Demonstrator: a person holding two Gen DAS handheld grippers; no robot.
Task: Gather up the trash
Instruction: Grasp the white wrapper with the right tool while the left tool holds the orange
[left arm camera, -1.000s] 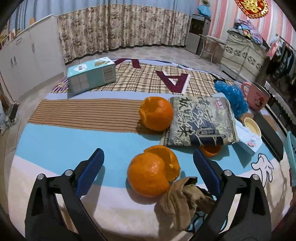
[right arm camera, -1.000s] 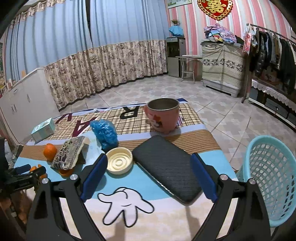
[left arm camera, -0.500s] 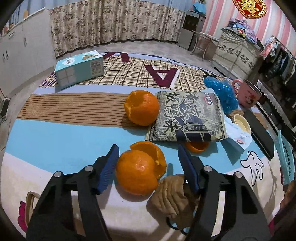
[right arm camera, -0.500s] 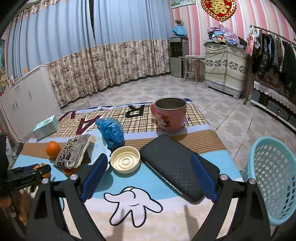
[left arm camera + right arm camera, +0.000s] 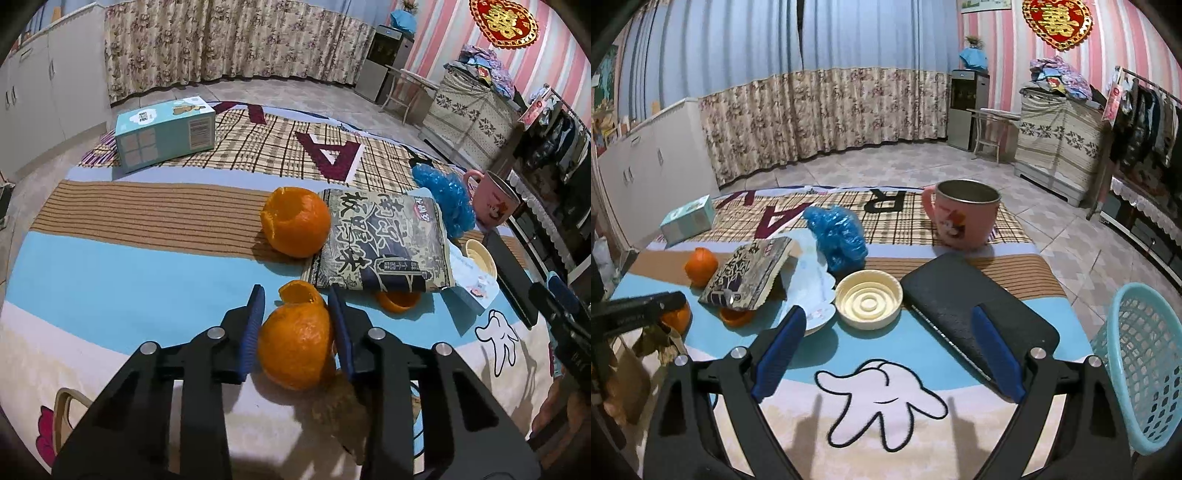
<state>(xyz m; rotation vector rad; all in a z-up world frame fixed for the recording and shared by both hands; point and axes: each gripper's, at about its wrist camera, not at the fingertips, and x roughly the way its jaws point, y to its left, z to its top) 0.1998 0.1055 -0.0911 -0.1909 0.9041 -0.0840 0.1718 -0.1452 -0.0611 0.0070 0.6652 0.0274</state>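
An orange peel shell [image 5: 295, 343] sits on the cartoon tablecloth [image 5: 129, 280] between the blue pads of my left gripper [image 5: 295, 297]. The jaws are closing and both pads touch the peel's sides. A crumpled brown paper [image 5: 340, 413] lies just below it. Farther off lie a second peel shell [image 5: 295, 227], a printed snack bag [image 5: 384, 243] with a small peel piece [image 5: 397, 299] under its edge, and a blue plastic bag [image 5: 447, 199]. My right gripper [image 5: 886, 317] hangs open above the white glove print [image 5: 882, 398], holding nothing. A light blue basket [image 5: 1141, 369] stands off the table's right edge.
A pink mug [image 5: 964, 218], a black case [image 5: 971, 302], a cream lid [image 5: 868, 299] and a white wrapper [image 5: 809, 284] lie in the middle of the table. A teal tissue box [image 5: 164, 133] sits at the far left. Cabinets, curtains and furniture ring the tiled floor.
My left jaws have come in from wide open onto the near orange peel. The right gripper has drifted slightly left over the table, still open.
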